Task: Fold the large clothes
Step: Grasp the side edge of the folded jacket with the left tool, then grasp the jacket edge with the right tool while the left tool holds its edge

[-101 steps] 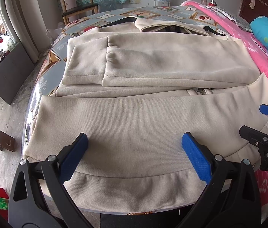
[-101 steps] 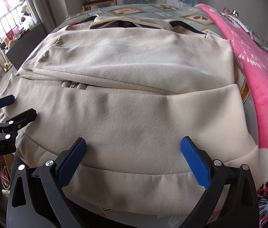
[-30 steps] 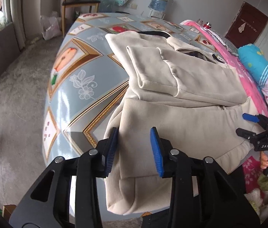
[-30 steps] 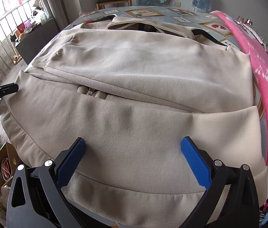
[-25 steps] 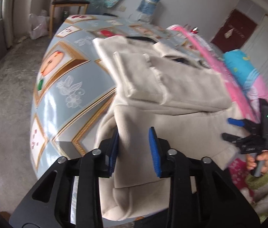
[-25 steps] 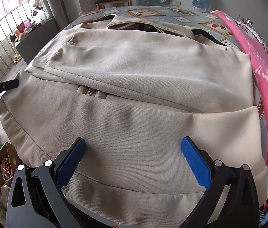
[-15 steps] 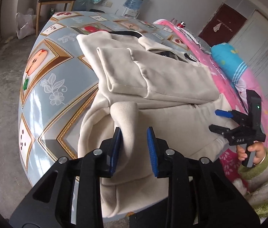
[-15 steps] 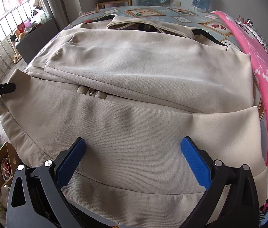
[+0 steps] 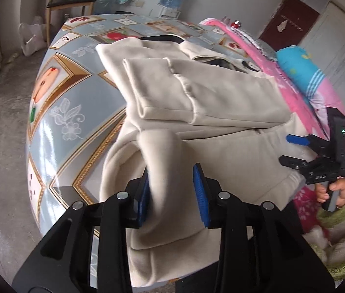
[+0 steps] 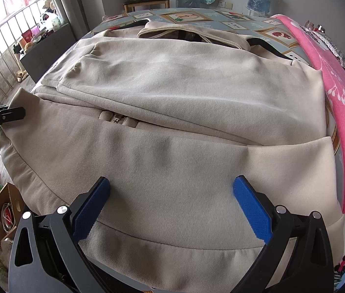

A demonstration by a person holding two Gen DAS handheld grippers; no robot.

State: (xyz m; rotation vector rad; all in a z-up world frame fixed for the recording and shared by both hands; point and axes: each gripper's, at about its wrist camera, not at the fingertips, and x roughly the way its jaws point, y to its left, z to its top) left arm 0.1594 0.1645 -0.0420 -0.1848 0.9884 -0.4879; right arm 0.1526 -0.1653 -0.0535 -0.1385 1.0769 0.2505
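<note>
The left gripper [image 9: 172, 191], black with blue pads, has a bunched fold of a large beige fleece zip-up jacket [image 9: 221, 112] between its jaws, which have just eased a little wider; the left pad lies against the cloth, while the other seems to stand just clear. That fold is the jacket's near left hem corner, lifted off the bench [image 9: 57, 112], a rounded top under a blue-grey picture-tile cover. The right gripper [image 10: 172, 210] hovers wide open over the hem nearer the right corner, holding nothing. The jacket lies flat, sleeves folded across it, collar away from both grippers; its long axis runs from hem to collar. The next fold likely carries the hem toward the collar.
</note>
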